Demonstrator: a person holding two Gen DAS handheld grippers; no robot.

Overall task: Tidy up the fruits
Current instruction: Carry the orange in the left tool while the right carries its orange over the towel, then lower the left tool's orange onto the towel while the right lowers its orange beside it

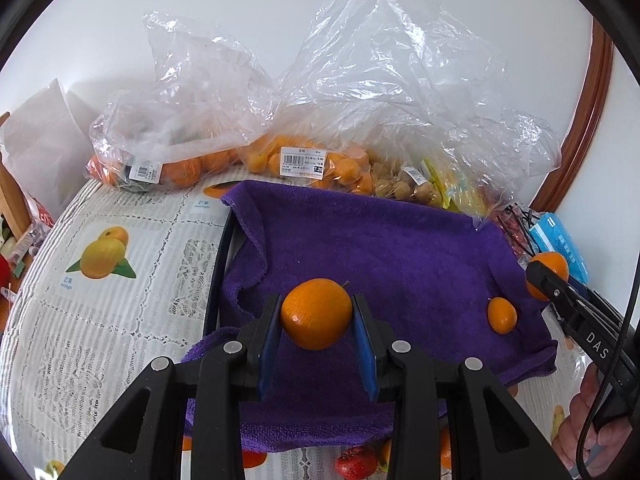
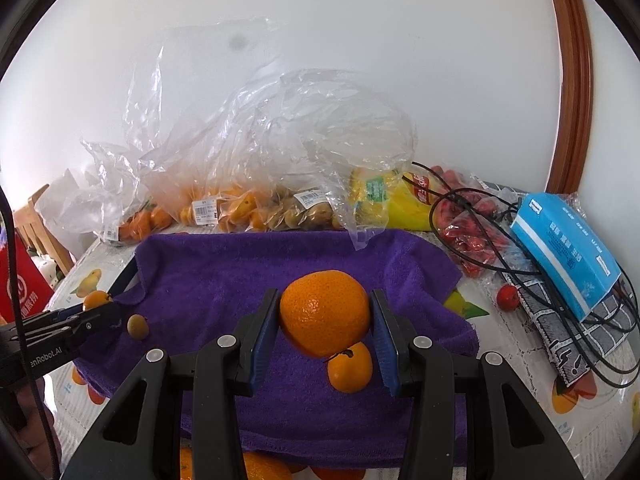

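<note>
Behind purple towel (image 2: 248, 272), bagged fruit (image 2: 224, 208); cables (image 2: 500, 240) beside.

Left gripper (image 1: 316, 316) and right gripper (image 2: 325, 318): black frames, blue pads, silver screws; white lettering and a black cable are seen.

towel (image 1: 400, 248): purple terry cloth, matt, fuzzy | bags (image 1: 380, 80): clear crinkled plastic, glossy | mandarin (image 2: 324, 312): dimpled, shiny peel | tablecloth (image 1: 120, 320): lace-patterned, printed
</note>
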